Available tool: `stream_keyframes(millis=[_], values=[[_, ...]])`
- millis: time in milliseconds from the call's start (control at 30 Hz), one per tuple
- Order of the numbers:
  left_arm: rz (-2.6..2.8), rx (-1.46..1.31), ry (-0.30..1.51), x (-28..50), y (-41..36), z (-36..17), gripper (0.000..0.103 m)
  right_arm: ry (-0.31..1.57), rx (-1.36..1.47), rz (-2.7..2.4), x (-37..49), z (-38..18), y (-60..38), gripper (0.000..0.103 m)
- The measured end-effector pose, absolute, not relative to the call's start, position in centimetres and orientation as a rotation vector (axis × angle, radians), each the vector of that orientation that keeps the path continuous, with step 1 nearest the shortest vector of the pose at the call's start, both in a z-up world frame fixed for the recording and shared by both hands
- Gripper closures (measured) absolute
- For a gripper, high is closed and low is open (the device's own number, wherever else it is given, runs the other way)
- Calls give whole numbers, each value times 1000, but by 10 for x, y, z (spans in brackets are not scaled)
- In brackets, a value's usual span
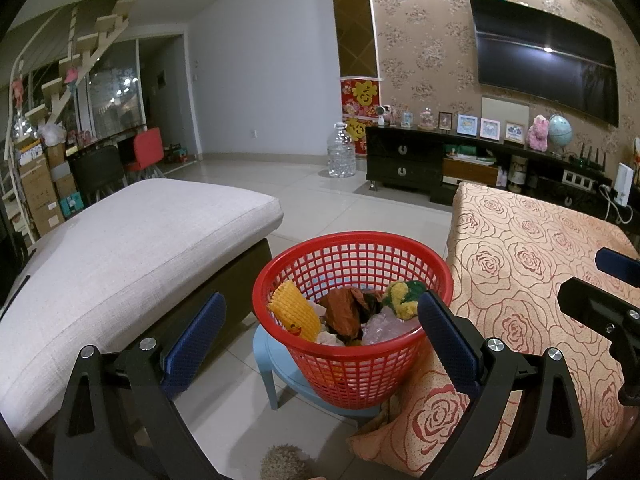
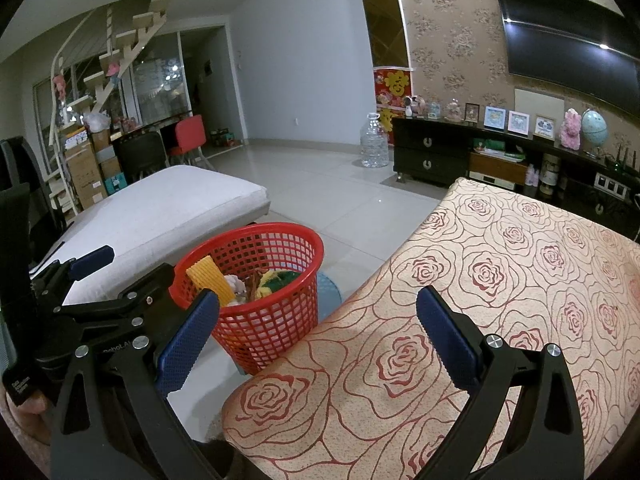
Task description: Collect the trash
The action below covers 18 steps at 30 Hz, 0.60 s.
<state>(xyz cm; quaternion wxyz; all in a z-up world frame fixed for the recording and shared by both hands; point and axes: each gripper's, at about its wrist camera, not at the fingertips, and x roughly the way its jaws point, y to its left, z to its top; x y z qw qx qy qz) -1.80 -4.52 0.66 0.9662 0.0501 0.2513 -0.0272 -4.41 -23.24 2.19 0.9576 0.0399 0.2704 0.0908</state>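
A red mesh basket (image 1: 360, 372) stands on a light-blue stool (image 1: 267, 364) between a sofa and a table. It holds trash: a yellow ridged piece (image 1: 294, 312), an orange-brown wrapper (image 1: 340, 312), a yellow-green bundle (image 1: 400, 296) and clear plastic (image 1: 384, 326). My left gripper (image 1: 322, 340) is open, its blue pads either side of the basket's near rim, holding nothing. My right gripper (image 2: 318, 340) is open and empty above the rose-patterned tablecloth (image 2: 500, 280). The basket (image 2: 260, 320) lies to its left, with the left gripper (image 2: 124, 276) beside it.
A beige cushioned seat (image 1: 120, 264) sits left of the basket. The cloth-covered table (image 1: 520, 280) fills the right. Beyond are tiled floor (image 1: 312, 200), a large water bottle (image 1: 341, 152) and a black TV cabinet (image 1: 404, 160). A brown fuzzy item (image 1: 286, 462) lies below.
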Motion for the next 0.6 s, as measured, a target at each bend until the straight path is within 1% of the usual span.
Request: stream_keyframes(millis=[600], values=[[-56,100,508,-18,-45,7,10,550,82,180,-44,20,-235,7]])
